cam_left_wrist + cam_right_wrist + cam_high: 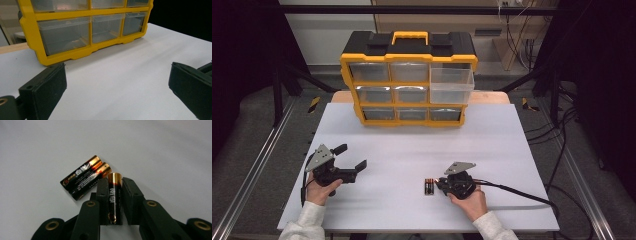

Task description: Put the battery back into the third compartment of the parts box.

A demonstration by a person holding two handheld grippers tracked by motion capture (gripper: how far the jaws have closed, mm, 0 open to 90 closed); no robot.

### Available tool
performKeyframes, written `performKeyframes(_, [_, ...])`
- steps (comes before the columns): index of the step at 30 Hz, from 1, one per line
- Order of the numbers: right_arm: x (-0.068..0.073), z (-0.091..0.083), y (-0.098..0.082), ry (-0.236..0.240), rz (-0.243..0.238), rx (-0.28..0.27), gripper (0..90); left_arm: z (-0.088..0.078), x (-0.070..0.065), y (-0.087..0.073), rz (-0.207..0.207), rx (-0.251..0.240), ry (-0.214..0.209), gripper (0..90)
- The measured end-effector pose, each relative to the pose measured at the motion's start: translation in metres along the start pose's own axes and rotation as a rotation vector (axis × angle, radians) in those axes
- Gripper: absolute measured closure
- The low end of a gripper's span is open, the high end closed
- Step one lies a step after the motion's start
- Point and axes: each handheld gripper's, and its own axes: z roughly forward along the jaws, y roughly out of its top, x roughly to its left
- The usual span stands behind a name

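Right tool clamped on one battery, two more lying right next to it

The right tool [115,202] has its jaws closed onto a single battery [114,195], which sits lengthwise between the pads with its gold cap poking out past the tips. Just off the tool's left jaw, a pair of batteries [85,178] lie side by side on the worktop [162,152], touching each other. All three are smooth glossy cylinders, black wrap with gold ends; the worktop is plain matte white. The right hand [471,200] holds the tool low and nearly flat to the surface. The left tool [347,162] is well apart, jaws spread wide with nothing in them, facing the yellow drawer organizer [408,85] with clear plastic bins.
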Motion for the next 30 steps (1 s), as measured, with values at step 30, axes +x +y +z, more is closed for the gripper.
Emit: performKeyframes(30, [-0.017, -0.051, 0.024, -0.014, -0.002, -0.120, 77.3, 0.001, -0.001, 0.000, 0.008, 0.002, -0.004, 1.1])
